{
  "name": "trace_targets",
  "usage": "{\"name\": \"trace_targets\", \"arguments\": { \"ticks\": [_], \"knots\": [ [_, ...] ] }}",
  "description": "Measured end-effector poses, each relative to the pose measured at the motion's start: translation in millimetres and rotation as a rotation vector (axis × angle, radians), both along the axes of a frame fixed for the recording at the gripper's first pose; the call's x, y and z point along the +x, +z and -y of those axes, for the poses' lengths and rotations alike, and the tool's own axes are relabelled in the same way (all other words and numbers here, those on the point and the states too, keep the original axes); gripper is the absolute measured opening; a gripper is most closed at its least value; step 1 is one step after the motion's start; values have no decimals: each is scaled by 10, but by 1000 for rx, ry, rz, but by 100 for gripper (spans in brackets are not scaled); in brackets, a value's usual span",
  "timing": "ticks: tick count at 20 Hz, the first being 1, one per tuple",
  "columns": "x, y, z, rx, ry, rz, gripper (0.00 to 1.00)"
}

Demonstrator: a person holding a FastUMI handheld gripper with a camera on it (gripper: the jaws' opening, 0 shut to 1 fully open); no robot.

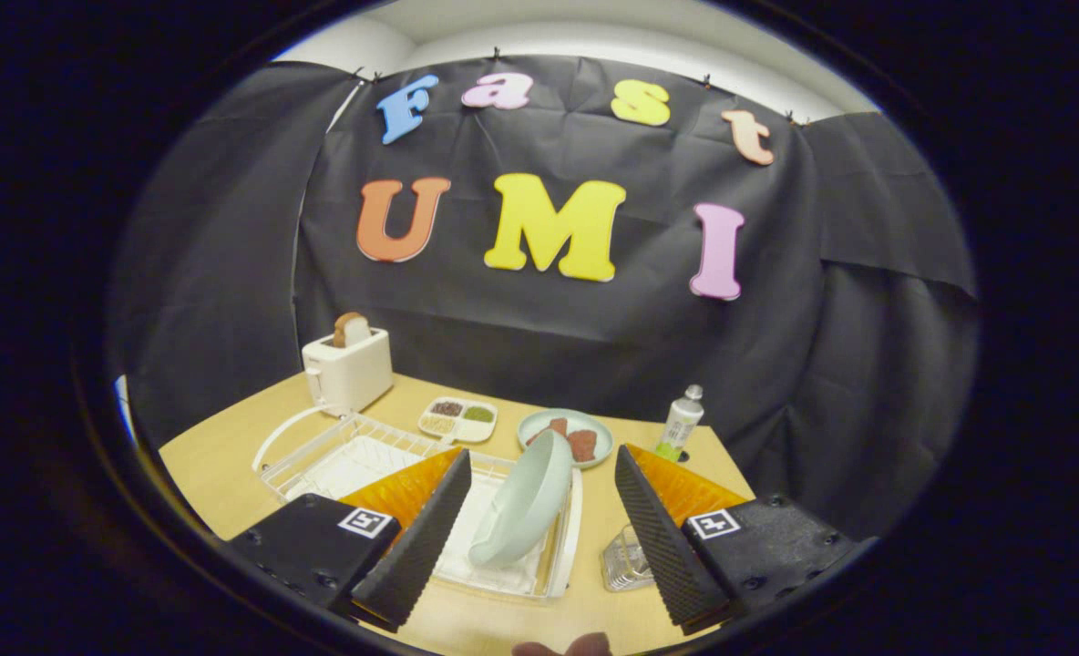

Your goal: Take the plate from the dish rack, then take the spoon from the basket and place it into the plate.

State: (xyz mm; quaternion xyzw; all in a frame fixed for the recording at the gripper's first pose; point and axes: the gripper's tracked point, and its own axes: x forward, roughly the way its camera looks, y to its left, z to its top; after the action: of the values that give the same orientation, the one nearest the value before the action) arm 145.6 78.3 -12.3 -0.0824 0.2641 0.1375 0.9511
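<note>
The camera rides on the gripper (539, 519) and looks forward along its parted fingers, angled slightly down at the surface (230, 465). It sits close above the dish rack (339, 456) and faces the booth's back wall.

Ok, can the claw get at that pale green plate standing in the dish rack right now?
Probably yes. The claw is open, its fingers spread either side of the plate, which leans on edge in the dish rack. Nothing sits between fingers and plate.
</note>
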Motion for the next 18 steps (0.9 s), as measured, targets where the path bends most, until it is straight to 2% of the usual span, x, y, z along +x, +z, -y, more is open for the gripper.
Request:
{"name": "trace_targets", "arguments": {
  "ticks": [2,8,12,15,17,18],
  "knots": [
    [172,-99,-55,4,-5,-105,100],
    [668,-444,48,-52,-93,-257,100],
    [798,-735,-15,-4,-111,-398,100],
    [834,-907,-71,28,-119,-461,94],
    [824,-994,-131,48,-124,-494,87],
    [816,-1023,-145,52,-131,-504,81]
  ]
}}
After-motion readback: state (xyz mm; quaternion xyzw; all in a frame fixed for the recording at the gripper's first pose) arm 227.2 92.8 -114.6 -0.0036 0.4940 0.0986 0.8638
